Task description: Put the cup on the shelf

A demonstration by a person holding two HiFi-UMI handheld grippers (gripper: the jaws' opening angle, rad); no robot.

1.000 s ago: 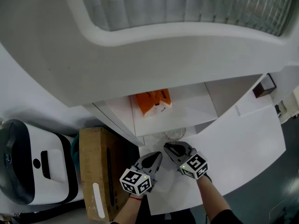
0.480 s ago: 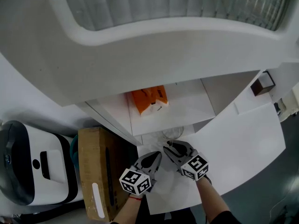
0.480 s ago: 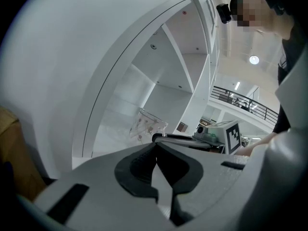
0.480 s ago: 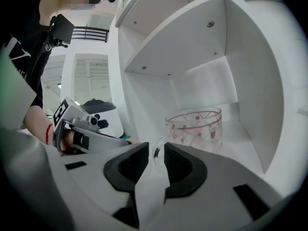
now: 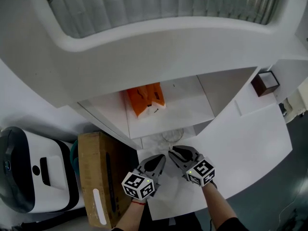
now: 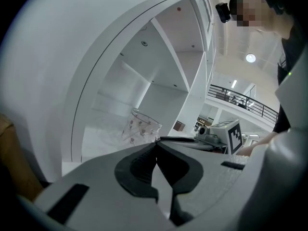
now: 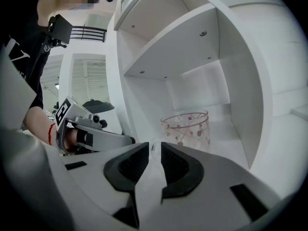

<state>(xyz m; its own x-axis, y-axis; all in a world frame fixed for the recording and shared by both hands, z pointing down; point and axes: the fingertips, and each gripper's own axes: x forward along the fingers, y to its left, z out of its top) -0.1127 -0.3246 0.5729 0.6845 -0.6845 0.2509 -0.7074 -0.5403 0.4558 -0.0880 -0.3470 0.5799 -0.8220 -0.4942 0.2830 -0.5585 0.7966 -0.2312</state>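
Cup [image 5: 172, 135]: clear glass with a red pattern, upright in the lowest bay of the shelf [image 5: 190, 112], close to the bay's front opening, touching neither gripper
Shelf: white, curved outer wall; the board above the cup's bay carries an orange pack [image 5: 146, 99], farther back and to the left
Right gripper [image 5: 172, 152]: just near of the cup and pointing at it; jaws drawn almost together with only a slit between the pads, nothing held
Left gripper [image 5: 162, 158]: just left of the right one, tips near each other; jaws pressed together at the tip, nothing held
Table [image 5: 250, 143]: white top under both grippers, running off to the right
Surroundings: carton [image 5: 98, 177] to the near left, white machine [image 5: 29, 167] farther left, both well apart from the cup
Task state (judged): cup appears placed and released; only drawing back is left
Risk 1: a forward drift of either tip would strike the glass wall and tip or slide the cup, since both tips sit so near it
Risk 2: lifting too soon could catch the board above the bay and jolt the shelf
Risk 3: the cup stands near the front, so a small knock may send it onto the table
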